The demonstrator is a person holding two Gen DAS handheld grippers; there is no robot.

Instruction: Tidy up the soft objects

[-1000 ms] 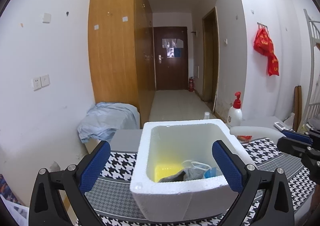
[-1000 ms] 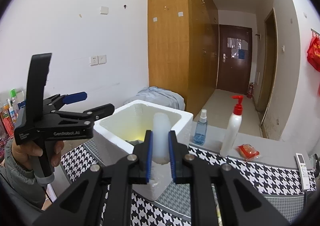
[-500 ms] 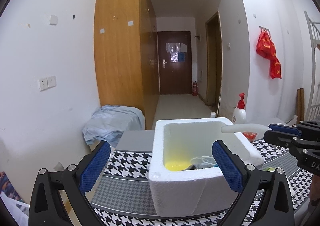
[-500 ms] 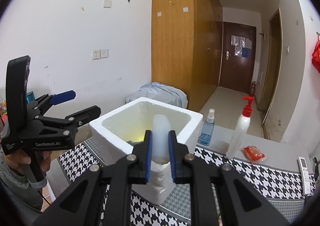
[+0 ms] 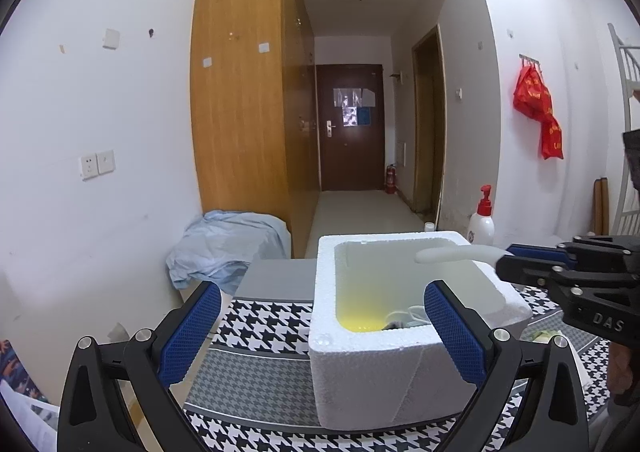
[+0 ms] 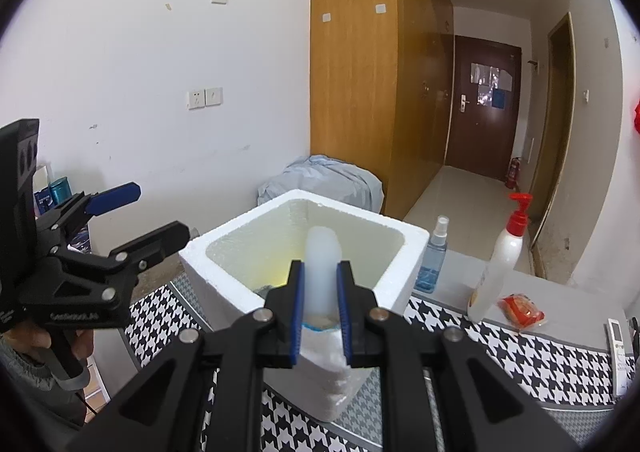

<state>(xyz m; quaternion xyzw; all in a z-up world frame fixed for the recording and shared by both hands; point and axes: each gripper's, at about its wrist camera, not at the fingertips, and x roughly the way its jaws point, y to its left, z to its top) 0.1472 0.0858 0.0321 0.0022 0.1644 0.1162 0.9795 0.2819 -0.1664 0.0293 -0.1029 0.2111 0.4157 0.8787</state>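
Two grippers: right gripper (image 6: 320, 288) clamped on white tube (image 6: 322, 272) above foam box (image 6: 400, 248), left gripper (image 5: 320, 336) wide open, holding nothing.

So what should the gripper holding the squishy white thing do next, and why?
Probably open and drop it. The right gripper is shut on the white soft piece, whose tip hangs over the open foam box, where other soft things already lie. The left gripper is open and empty.

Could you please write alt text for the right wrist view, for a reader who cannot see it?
The right gripper is shut on a pale translucent soft tube, held over the open white foam box on a houndstooth cloth. The left gripper is open beside the box. A blue spray bottle and a red-capped pump bottle stand behind.
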